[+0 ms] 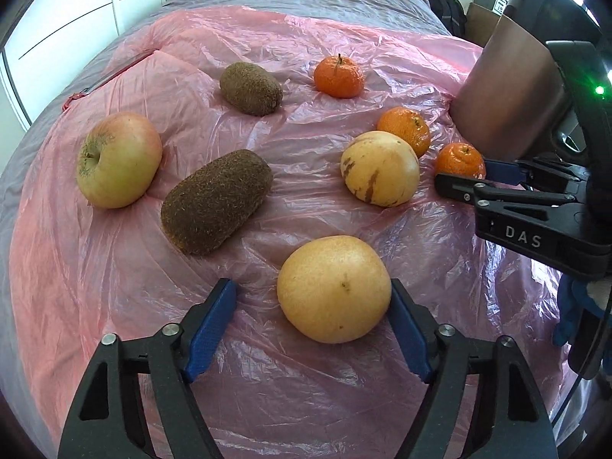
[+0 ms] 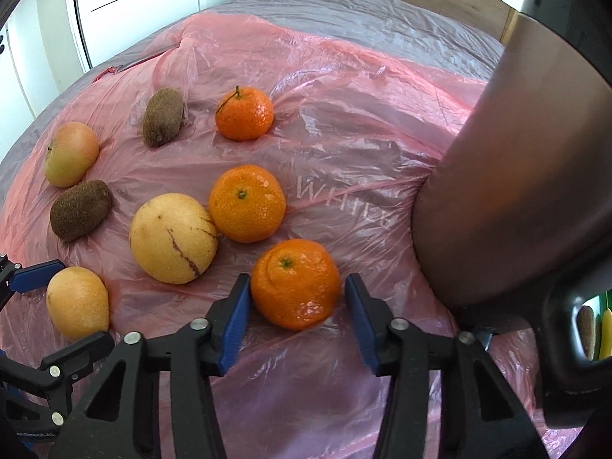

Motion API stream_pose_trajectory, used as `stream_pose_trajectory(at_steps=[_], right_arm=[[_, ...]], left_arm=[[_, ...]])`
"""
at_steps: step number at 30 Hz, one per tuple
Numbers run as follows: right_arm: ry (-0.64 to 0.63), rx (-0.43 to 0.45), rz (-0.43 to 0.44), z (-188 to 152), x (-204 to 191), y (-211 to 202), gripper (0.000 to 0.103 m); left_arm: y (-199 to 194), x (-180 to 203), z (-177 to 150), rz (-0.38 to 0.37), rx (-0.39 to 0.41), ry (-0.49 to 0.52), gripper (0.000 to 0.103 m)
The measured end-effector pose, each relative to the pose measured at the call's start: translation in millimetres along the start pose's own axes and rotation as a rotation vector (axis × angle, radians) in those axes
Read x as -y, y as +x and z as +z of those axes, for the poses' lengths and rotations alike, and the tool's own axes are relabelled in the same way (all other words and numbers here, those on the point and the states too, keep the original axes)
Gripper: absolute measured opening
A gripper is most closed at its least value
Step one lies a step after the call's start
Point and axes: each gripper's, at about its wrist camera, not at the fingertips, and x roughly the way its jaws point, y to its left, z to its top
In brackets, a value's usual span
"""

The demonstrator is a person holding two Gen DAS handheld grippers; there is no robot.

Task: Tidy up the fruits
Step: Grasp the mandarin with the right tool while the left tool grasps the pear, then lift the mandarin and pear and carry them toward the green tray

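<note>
Now the left tool (image 1: 311,329) is straddling the yellow pear (image 1: 333,288), half open, only its right pad touching. Right tool (image 2: 298,321) is bracketing a mandarin (image 2: 295,284) at twelve o'clock, one pad touching, not yet gripping.

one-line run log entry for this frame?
left gripper: open around yellow pear | right gripper: open around nearest mandarin | nothing lifted off pink plastic sheet

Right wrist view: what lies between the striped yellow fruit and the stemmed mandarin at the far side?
In the right wrist view, another mandarin lies between the striped yellow fruit and the stemmed mandarin, touching the yellow fruit.
</note>
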Motion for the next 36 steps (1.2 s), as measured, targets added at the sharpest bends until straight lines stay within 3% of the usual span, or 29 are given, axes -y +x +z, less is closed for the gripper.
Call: stream_pose_trajectory(at_steps=[6,14,20,36], right_arm=[[-0.003,0.002,0.004,-0.2,-0.3,1.7,0.065],[0.002,-0.007,0.033,-0.4,2.8,7.1,0.064],[0.027,0.007,0.040,-0.8,4.4,1.5,0.063],[0.033,0.086,0.046,-0.9,-1.2,-48.0,0.063]], left_arm=[[-1.5,7.4,-1.9,-0.029,0.001,0.040,0.049],[0.0,12.8,-1.1,-0.021,-0.006,0.073,0.049],[-3.3,8.5,1.0,-0.041,-0.005,0.041,0.048],[-34.1,0.2,1.5,-0.070,0.048,-0.019,0.048]])
